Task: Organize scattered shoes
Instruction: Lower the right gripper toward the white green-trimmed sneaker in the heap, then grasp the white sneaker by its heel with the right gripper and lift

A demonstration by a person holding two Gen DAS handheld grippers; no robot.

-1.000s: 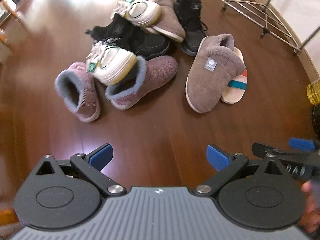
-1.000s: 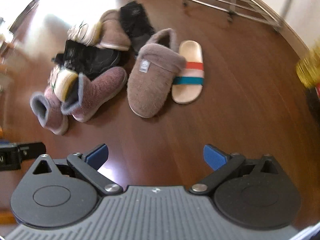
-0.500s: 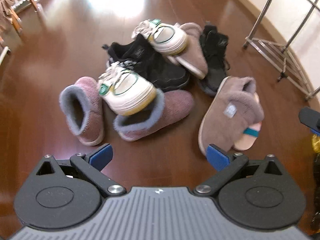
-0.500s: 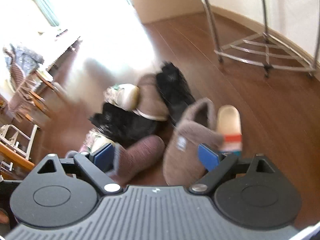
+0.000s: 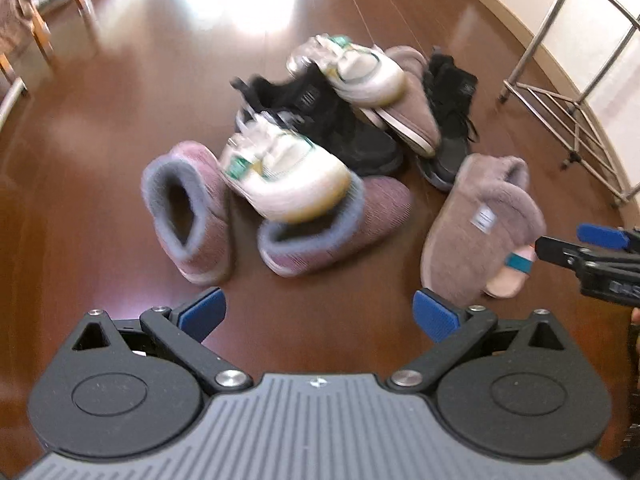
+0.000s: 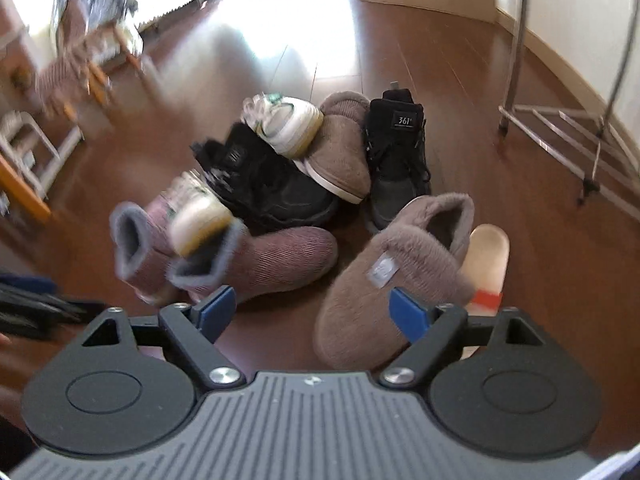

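A pile of shoes lies on the wood floor. Two pink slippers [image 5: 192, 208] [image 5: 340, 228] lie in front, with a white sneaker [image 5: 284, 176] on top. Behind are black shoes [image 5: 332, 128] [image 5: 452, 120], a second white sneaker [image 5: 356, 68] and a taupe slipper [image 5: 412, 100]. A big taupe fuzzy slipper [image 5: 476, 228] [image 6: 384, 276] lies partly over a striped sandal [image 6: 486, 256]. My left gripper [image 5: 320, 314] is open and empty, short of the pile. My right gripper [image 6: 312, 312] is open and empty, with the big taupe slipper's toe between its fingers; it also shows in the left wrist view [image 5: 580, 248].
A metal rack [image 5: 568, 92] [image 6: 572, 132] stands by the wall at the right. Chairs and furniture [image 6: 80, 52] stand at the far left. Bare floor lies in front of the pile.
Both grippers have moved closer to the pile. The right gripper has dropped low over the big taupe slipper. Both stay open.
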